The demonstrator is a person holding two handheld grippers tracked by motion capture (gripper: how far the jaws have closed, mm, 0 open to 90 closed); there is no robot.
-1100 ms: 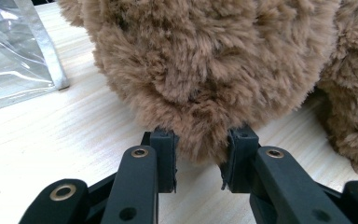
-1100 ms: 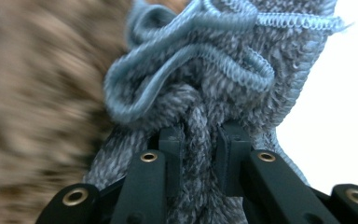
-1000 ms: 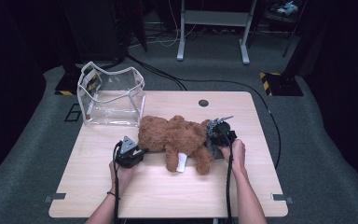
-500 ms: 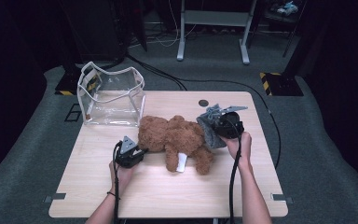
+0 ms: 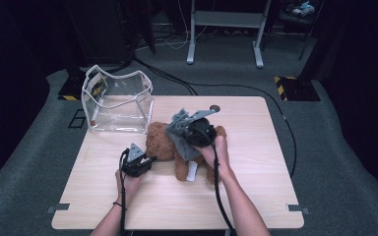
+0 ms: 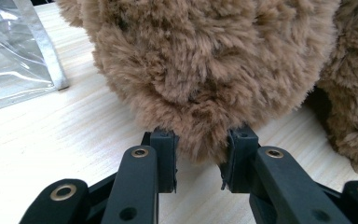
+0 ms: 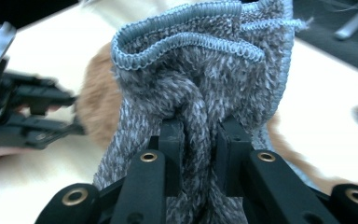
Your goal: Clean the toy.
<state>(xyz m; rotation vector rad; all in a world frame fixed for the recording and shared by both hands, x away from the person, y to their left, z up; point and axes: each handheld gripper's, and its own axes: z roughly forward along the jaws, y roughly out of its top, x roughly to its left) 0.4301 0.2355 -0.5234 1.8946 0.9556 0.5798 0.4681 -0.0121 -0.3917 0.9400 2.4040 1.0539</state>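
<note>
Your right gripper [image 5: 193,129] has lifted the grey ribbed knit [image 7: 200,93], pinched tight; your left gripper [image 6: 200,161] nips the shaggy brown teddy [image 6: 205,70].

Teddy bear [image 5: 162,142]: brown plush, long shaggy pile, matt. Knitted garment [image 7: 200,98]: grey marled yarn, ribbed blue-grey edging, coarse and fuzzy. Left tongs [image 6: 200,161] and right tongs [image 7: 200,154]: matt black plastic, brass-coloured rivet rings. Bag [image 5: 118,101], far left: clear glossy plastic, pale woven trim. Table [image 5: 270,162]: light wood grain, smooth, low sheen. Floor [image 5: 344,147]: grey carpet.
</note>
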